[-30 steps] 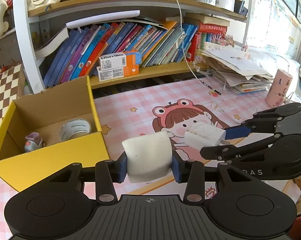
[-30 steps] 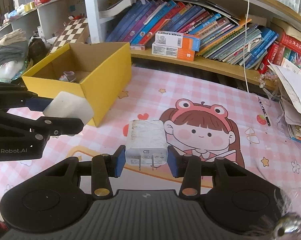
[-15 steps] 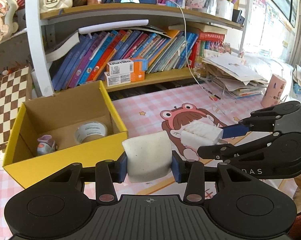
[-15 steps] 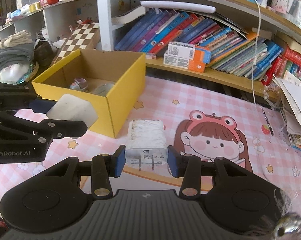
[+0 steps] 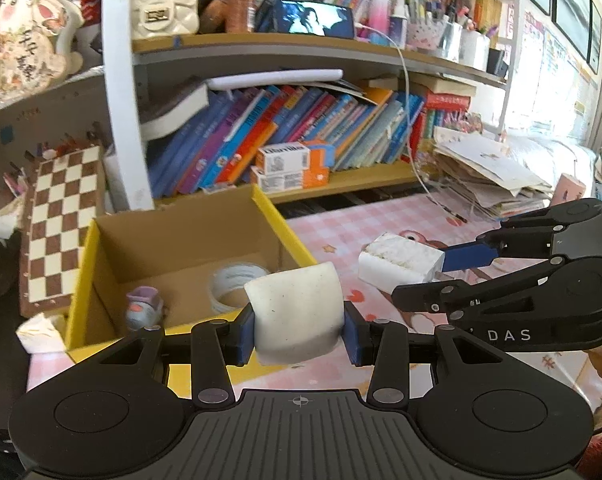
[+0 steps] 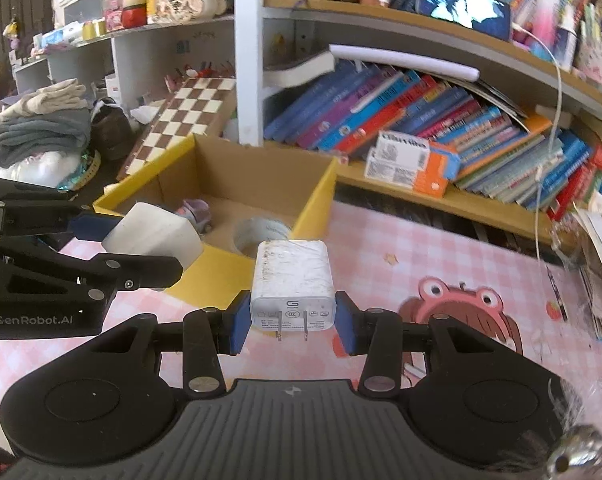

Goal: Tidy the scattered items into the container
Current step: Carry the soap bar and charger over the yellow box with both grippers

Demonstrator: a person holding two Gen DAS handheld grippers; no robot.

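Two loads are in the air at once, and that is the main source of risk. The left gripper (image 5: 299, 330) has its fingers clamped on a white pad (image 5: 295, 314), rounded and soft-looking, held just above the near yellow wall of the box (image 5: 285, 220). The right gripper (image 6: 291, 326) has its fingers clamped on a white charger (image 6: 293, 284), prongs facing the camera, held over the pink desk (image 6: 421, 248) just beside the box's right wall.

Neither item is clearly over the opening. Letting go now would likely drop the pad onto the rim or outside it, and the charger onto the desk. The pad bulges between the pads of the fingers, so it may cling to one side on release and fall crooked.

The grippers sit close together, the right one's linkage reaching across the left view. Both heading for one opening could knock fingers together and jar an item loose. The charger is smooth and held only by its flat sides, so a bump might let it slip.

Inside the box lie a tape roll (image 5: 237, 286) and a small toy (image 5: 143, 306). A hard charger dropped from height could bounce off either and out again.
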